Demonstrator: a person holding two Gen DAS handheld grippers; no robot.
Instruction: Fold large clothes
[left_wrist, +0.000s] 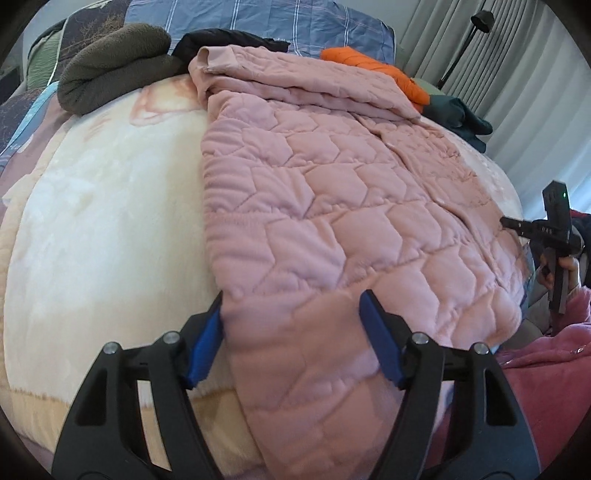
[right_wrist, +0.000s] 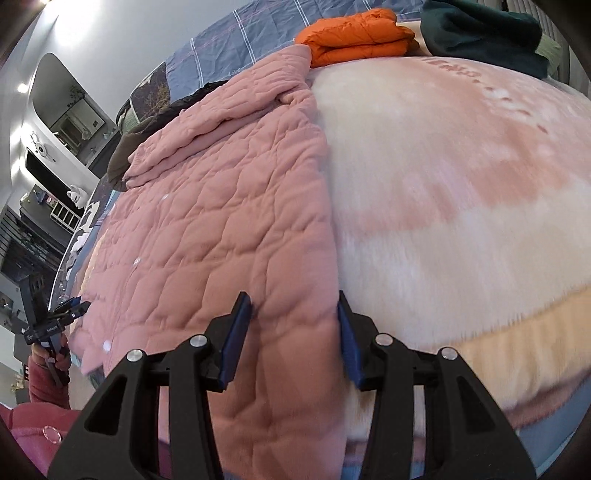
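Pink quilted garment: I saw it spread flat on the bed, its long axis running from the near edge, where it draped over the side, away toward the pillows.
Far end: a folded-over flap, possibly a sleeve, lay across the top of the garment in both views.
Bed cover: a cream and peach plush blanket lay under the garment.
Left wrist view only: an olive-brown fleece roll and a black item sat beyond the garment's left side; I could also see grey curtains and the right hand-held gripper at the far right edge, held in a hand with a pink sleeve.
Right wrist view only: shelving and a wall niche at the left, and the left hand-held gripper low at the left beside the garment's edge.
Both views: an orange folded piece and a dark teal bundle lay at the far side of the bed.
Left hand-held gripper, own view: I read its jaws as fairly wide, straddling the garment's left hem; whether the blue pads pressed the cloth, I could not tell.
Right hand-held gripper, own view: jaws stood at a middling gap, with the garment's right hem between them; I could not tell whether it was gripped.
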